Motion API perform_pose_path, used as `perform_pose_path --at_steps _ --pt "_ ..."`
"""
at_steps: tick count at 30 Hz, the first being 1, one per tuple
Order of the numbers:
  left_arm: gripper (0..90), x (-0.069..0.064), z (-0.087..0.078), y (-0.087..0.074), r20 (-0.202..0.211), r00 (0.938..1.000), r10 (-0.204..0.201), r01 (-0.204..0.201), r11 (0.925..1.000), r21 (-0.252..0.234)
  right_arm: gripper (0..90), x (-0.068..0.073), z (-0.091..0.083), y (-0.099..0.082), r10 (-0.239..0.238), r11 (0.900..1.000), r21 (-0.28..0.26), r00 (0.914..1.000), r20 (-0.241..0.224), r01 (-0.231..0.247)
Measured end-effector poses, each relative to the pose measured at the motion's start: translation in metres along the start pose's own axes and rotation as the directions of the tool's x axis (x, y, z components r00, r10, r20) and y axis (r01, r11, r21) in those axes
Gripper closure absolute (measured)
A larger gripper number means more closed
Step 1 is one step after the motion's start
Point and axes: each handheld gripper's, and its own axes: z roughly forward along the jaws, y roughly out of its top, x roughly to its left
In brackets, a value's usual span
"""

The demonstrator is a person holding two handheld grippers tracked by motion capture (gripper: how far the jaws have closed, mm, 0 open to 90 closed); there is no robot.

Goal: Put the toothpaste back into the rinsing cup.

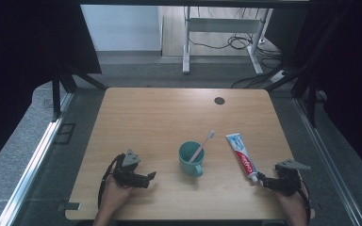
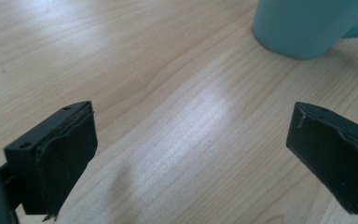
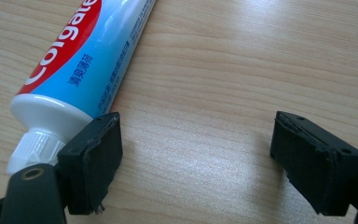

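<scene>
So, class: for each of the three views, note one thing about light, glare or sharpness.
High view: dim, dark curtains at both sides, table evenly lit. Left gripper view: a pale sheen on the wood between the jaws; mug slightly soft. Right gripper view: glare on the toothpaste tube, its lettering sharp.

Both grippers are black: the left gripper [image 1: 152,175] carries a grey three-cornered plate and a looping black cable, the right gripper [image 1: 260,177] a similar plate; blocky jaws show screw holes.
</scene>
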Motion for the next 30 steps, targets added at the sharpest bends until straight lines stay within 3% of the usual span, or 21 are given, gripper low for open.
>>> perform_pose_path --at_steps 4,15,18,30 --pt "1.8 0.000 0.003 -0.002 -0.001 1.0000 0.000 0.000 0.9999 0.013 13.0 -0.002 0.000 0.000 0.014 0.9999 -0.001 0.9999 -0.009 -0.014" --pt "1.7 0.002 0.013 -0.010 -0.001 1.0000 -0.008 0.008 0.9973 0.072 7.8 -0.003 -0.007 0.004 -0.006 1.0000 -0.003 1.0000 -0.001 0.006" --pt "1.9 0.004 0.018 -0.013 -0.012 0.9999 -0.005 0.006 0.9942 0.107 7.1 -0.005 -0.009 0.004 -0.004 1.0000 -0.002 1.0000 0.001 0.004" --pt "1.1 0.004 0.019 -0.013 -0.021 0.9997 -0.008 0.011 0.9939 0.110 6.7 -0.006 -0.016 0.011 -0.003 0.9999 -0.011 1.0000 -0.007 0.003"
